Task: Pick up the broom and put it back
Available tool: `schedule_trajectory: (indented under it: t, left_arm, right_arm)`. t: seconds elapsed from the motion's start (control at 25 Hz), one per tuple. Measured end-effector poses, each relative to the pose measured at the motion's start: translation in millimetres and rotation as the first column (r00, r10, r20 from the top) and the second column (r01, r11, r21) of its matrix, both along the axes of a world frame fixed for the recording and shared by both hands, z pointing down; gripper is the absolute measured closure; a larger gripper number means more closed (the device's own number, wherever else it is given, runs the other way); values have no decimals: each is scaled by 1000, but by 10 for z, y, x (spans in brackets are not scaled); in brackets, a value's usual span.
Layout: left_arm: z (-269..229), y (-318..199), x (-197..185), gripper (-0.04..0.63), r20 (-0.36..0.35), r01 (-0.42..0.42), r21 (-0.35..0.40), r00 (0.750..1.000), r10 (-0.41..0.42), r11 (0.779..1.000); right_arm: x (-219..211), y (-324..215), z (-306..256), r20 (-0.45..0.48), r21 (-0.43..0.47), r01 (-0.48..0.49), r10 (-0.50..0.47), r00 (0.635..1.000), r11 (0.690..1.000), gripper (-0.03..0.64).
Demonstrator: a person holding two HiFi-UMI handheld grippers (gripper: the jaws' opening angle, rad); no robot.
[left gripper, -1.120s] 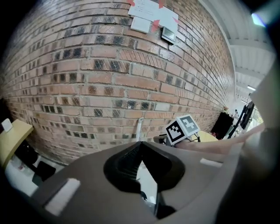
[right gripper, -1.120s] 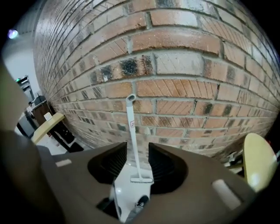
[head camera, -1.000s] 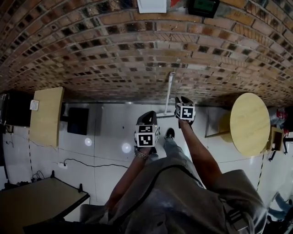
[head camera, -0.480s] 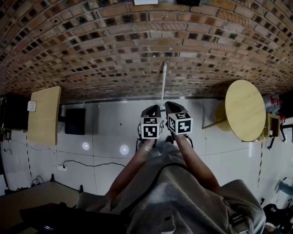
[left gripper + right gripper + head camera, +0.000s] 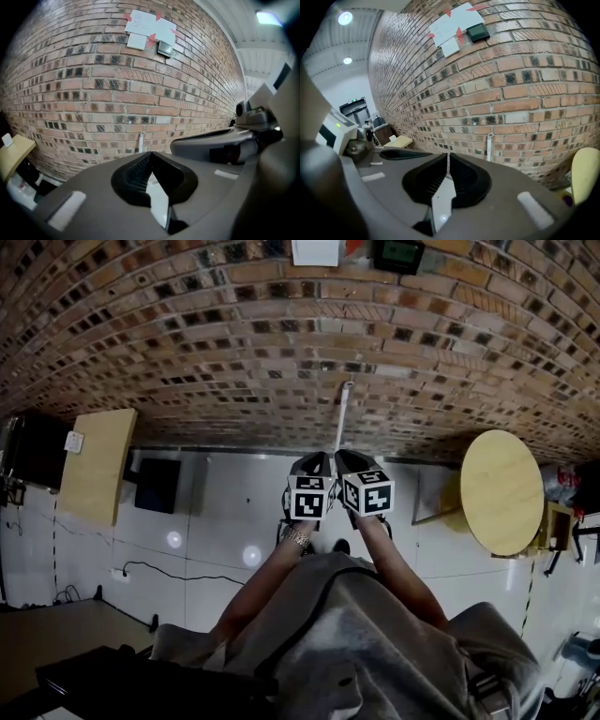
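Note:
The broom [image 5: 343,418] leans upright against the brick wall, and its white handle also shows in the left gripper view [image 5: 141,142] and the right gripper view [image 5: 490,145]. Its lower end is hidden behind my grippers in the head view. My left gripper [image 5: 318,459] and right gripper [image 5: 343,457] are held side by side in front of the broom, apart from it and pointing at the wall. The left gripper [image 5: 150,153] is shut with nothing in it. The right gripper [image 5: 448,154] is shut and empty too.
A round wooden table [image 5: 502,491] stands at the right by the wall. At the left are a rectangular wooden table [image 5: 98,465] and a black box [image 5: 157,486]. A cable [image 5: 178,573] lies on the tiled floor. Papers [image 5: 316,251] and a dark device [image 5: 398,254] hang high on the wall.
My right gripper has come away from the broom's foot and moved left beside the left gripper. The broom stays leaning on the wall. The left gripper has shifted slightly.

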State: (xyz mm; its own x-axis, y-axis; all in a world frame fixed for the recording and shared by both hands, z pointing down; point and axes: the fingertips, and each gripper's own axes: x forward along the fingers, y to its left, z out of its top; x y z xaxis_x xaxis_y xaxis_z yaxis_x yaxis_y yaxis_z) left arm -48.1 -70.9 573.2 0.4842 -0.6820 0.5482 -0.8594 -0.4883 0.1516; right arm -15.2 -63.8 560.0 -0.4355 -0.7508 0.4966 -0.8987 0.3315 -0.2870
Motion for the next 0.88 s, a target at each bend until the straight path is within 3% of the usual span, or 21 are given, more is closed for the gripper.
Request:
schedule_trajectory:
  t: [0.28, 0.88]
  left_arm:
    - [18, -160, 6, 593, -8, 31, -4, 999, -31, 1000]
    - [112, -195, 71, 592, 17, -17, -14, 1000, 18, 1000]
  right_arm:
    - [134, -84, -31, 11, -9, 10, -10, 1000, 1000, 617]
    - [103, -141, 19, 40, -31, -14, 15, 999, 999, 617]
